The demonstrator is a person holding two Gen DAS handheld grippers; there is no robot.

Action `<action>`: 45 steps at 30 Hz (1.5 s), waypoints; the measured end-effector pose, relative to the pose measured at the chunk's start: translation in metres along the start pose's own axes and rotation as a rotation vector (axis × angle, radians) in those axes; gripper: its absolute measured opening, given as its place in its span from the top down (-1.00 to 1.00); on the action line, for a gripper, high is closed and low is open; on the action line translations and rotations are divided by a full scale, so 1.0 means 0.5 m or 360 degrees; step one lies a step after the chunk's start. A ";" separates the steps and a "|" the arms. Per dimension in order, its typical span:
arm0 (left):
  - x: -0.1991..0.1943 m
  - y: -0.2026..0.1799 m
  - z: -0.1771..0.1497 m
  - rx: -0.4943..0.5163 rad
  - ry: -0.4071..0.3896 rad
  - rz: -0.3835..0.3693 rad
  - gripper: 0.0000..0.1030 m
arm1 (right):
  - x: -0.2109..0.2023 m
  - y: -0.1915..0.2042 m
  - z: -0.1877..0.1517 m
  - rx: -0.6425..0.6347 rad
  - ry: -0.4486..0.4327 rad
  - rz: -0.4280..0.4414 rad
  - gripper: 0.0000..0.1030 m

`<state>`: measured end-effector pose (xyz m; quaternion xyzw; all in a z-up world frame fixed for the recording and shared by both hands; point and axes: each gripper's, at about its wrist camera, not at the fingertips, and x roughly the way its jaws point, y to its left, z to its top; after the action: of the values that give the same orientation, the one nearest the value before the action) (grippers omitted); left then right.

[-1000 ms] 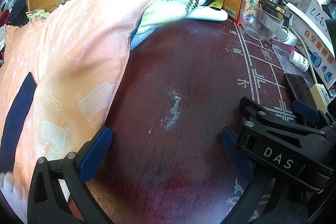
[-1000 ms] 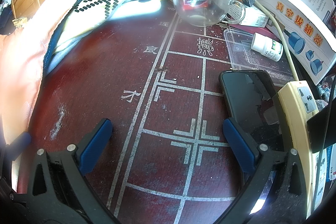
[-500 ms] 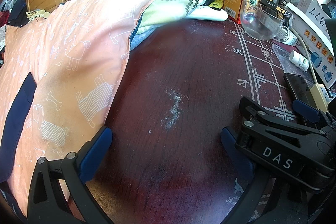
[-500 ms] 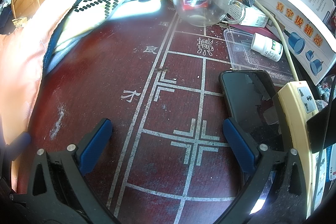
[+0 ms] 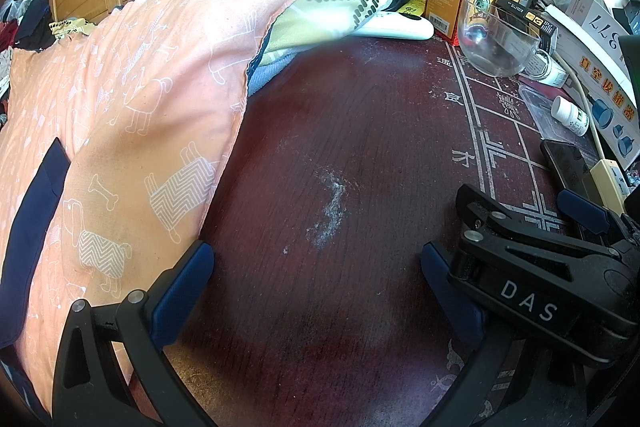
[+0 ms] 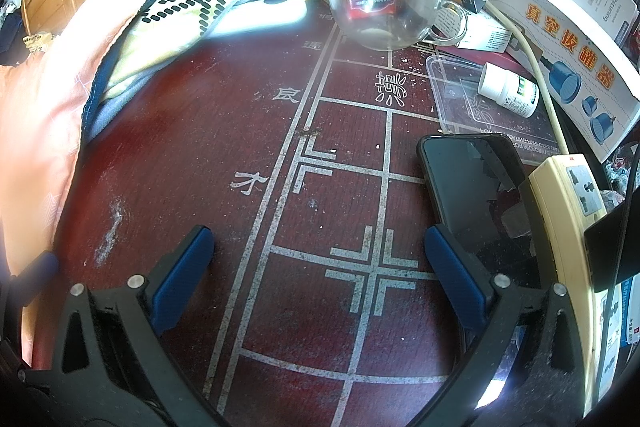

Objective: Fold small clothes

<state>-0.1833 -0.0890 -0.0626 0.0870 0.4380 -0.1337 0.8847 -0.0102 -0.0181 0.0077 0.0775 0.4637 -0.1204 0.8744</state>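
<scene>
Both black plastic grippers, left (image 5: 316, 277) and right (image 6: 318, 259), gape wide over the scratchy dark-red wooden table (image 5: 360, 131), beside the soft orange dog-print cloth (image 5: 132, 99) at left.

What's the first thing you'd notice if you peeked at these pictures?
Probably the big orange pillow with white dog drawings, filling the left side and leaning over the dark red table. Next, the white chessboard lines painted on the table, with a glass cup at the far end and a black phone lying to the right. Both grippers, left and right, are open and empty.
</scene>
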 end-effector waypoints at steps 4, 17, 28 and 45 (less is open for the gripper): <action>0.000 0.000 0.000 0.0000 0.0000 0.0000 -1.00 | 0.000 0.000 0.000 0.0000 0.0000 0.0000 -1.00; 0.000 0.002 -0.007 0.0002 0.0001 -0.0012 -1.00 | 0.006 -0.013 0.001 -0.0058 0.0001 0.0041 -1.00; -0.228 0.119 -0.088 0.0095 -0.0352 -0.0169 -1.00 | -0.145 -0.043 -0.034 -0.0223 -0.0316 0.0541 -1.00; -1.306 0.482 -0.446 -0.0563 -0.2049 0.0824 -1.00 | -0.819 0.090 -0.119 -0.0655 -0.1463 0.2095 -1.00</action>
<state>-0.6546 0.3051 0.3334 -0.0526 -0.1905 0.1288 0.9718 -0.2661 0.0967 0.3155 0.1146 -0.0675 0.4837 0.8651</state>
